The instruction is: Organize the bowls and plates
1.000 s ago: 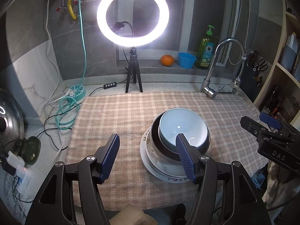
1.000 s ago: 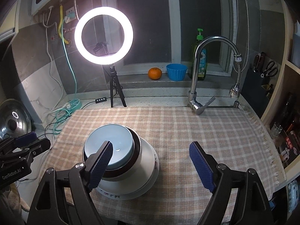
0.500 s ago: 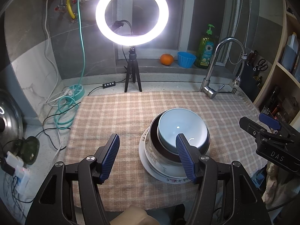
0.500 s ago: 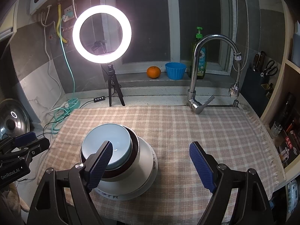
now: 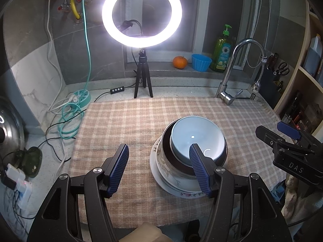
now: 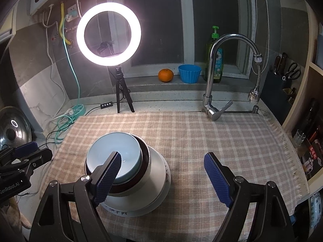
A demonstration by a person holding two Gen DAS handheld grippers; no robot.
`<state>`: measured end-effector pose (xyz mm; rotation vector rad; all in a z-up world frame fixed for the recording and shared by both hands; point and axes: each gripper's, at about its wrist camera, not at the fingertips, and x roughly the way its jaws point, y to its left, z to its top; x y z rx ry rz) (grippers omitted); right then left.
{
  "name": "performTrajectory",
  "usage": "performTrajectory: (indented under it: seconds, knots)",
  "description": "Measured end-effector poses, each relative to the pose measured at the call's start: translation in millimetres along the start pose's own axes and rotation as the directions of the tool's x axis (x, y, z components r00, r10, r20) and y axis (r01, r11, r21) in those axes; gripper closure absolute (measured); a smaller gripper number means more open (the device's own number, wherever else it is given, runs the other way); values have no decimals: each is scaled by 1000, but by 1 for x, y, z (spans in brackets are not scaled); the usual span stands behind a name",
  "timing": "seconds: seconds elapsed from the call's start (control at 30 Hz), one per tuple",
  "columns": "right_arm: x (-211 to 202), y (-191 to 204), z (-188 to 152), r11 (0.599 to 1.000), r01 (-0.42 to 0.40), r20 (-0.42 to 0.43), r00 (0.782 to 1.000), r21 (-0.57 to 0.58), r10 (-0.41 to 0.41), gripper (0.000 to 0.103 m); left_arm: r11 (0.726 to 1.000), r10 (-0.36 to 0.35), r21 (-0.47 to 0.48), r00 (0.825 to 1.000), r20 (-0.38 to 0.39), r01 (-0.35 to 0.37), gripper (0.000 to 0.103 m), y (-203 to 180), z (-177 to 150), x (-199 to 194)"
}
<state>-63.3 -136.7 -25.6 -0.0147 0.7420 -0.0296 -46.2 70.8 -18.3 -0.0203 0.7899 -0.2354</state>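
Two grippers in view, both empty. We take the checked cloth (image 5: 131, 125) as our landmark. On the cloth, toward its near edge, stands one stack: a floral-rimmed plate (image 5: 181, 191) at the bottom, a white bowl (image 6: 155, 171) on it, a dark-rimmed bowl (image 5: 177, 163) nested inside that, and a pale blue bowl (image 5: 196, 137) on top.

We note the left gripper (image 5: 159, 167) hanging above the cloth with jaws spread wide, its right finger in front of the stack in the left wrist view; whether it touches we cannot tell. The right gripper (image 6: 161, 173) is likewise spread wide, with bare cloth between its fingers.

Behind the cloth's far edge stand a lit ring light (image 5: 141, 14) on a tripod and a faucet (image 6: 222, 70).
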Motion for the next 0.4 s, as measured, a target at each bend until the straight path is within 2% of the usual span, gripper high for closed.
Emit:
performTrajectory:
  seconds: [0.4]
  knots:
    - [6, -2, 1, 1000, 1, -12, 1000, 3, -1, 22, 1000, -3, 0, 1000, -4, 3, 41, 0, 0, 6]
